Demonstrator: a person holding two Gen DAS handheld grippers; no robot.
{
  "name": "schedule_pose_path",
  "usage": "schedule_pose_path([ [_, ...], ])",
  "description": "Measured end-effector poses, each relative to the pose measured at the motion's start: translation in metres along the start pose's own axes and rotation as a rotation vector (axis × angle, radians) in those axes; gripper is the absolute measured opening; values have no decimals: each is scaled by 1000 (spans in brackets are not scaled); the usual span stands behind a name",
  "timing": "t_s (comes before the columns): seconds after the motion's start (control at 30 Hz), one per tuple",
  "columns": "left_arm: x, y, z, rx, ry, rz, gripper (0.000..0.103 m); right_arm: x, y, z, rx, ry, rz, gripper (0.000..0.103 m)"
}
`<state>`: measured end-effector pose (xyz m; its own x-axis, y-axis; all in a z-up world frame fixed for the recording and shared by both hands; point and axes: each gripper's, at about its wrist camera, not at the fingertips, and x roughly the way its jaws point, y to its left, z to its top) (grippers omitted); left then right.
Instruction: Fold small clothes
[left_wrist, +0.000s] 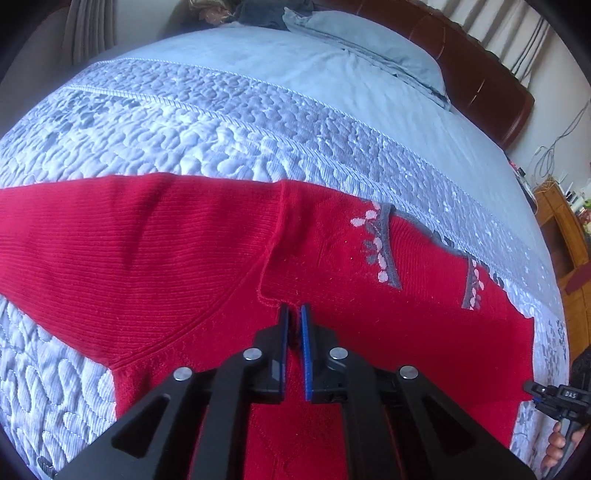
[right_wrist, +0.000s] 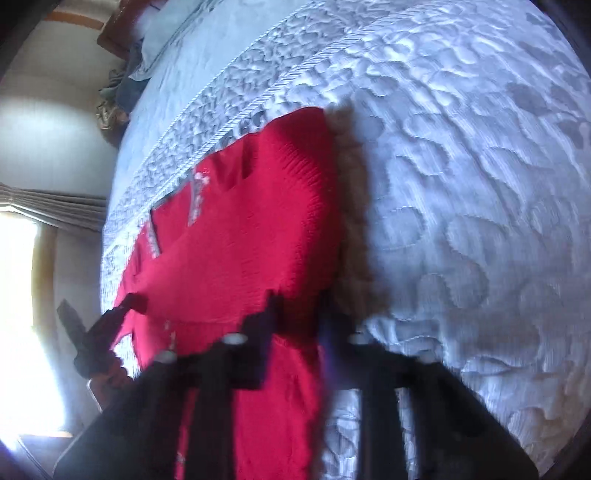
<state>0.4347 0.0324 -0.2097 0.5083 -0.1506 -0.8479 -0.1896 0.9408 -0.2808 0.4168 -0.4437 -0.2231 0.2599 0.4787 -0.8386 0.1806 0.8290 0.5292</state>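
A red knitted sweater (left_wrist: 147, 251) with grey and pink flower trim (left_wrist: 380, 243) lies spread on the quilted blue-grey bedspread (left_wrist: 184, 129). In the left wrist view my left gripper (left_wrist: 294, 310) is shut, its blue pads pinching a bit of red fabric just below a folded edge (left_wrist: 267, 295). The right wrist view is blurred. There my right gripper (right_wrist: 299, 314) sits at the sweater's (right_wrist: 251, 221) right edge, red fabric filling the gap between its dark fingers and hanging down from them. Each view shows the other gripper at its border, held by a hand (left_wrist: 557, 443).
A blue pillow (left_wrist: 369, 44) and a brown leather headboard (left_wrist: 480, 55) are at the far end of the bed. A wooden cabinet (left_wrist: 565, 229) stands beside it. Bundled clothes (right_wrist: 122, 92) lie near the pillow. A bright window with curtains (right_wrist: 55, 206) is on the left.
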Motion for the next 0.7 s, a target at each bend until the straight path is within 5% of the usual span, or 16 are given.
schedule_pose_path([
  [0.07,2,4,0,-3,7,-11,6,4,-3,-4,-8,23,-91,9],
  [0.17,6,7,1,-11,14,-50,10,8,-10,-3,12,14,-54,11],
  [0.33,4,12,13,-42,-3,-140,38,-13,-1,-25,-51,-78,-77,29],
  [0.4,4,13,20,-40,-14,-142,39,-19,-1,-39,-72,-110,-92,37],
  [0.7,31,11,38,22,64,-76,40,-21,0,-64,-126,-176,-119,37],
])
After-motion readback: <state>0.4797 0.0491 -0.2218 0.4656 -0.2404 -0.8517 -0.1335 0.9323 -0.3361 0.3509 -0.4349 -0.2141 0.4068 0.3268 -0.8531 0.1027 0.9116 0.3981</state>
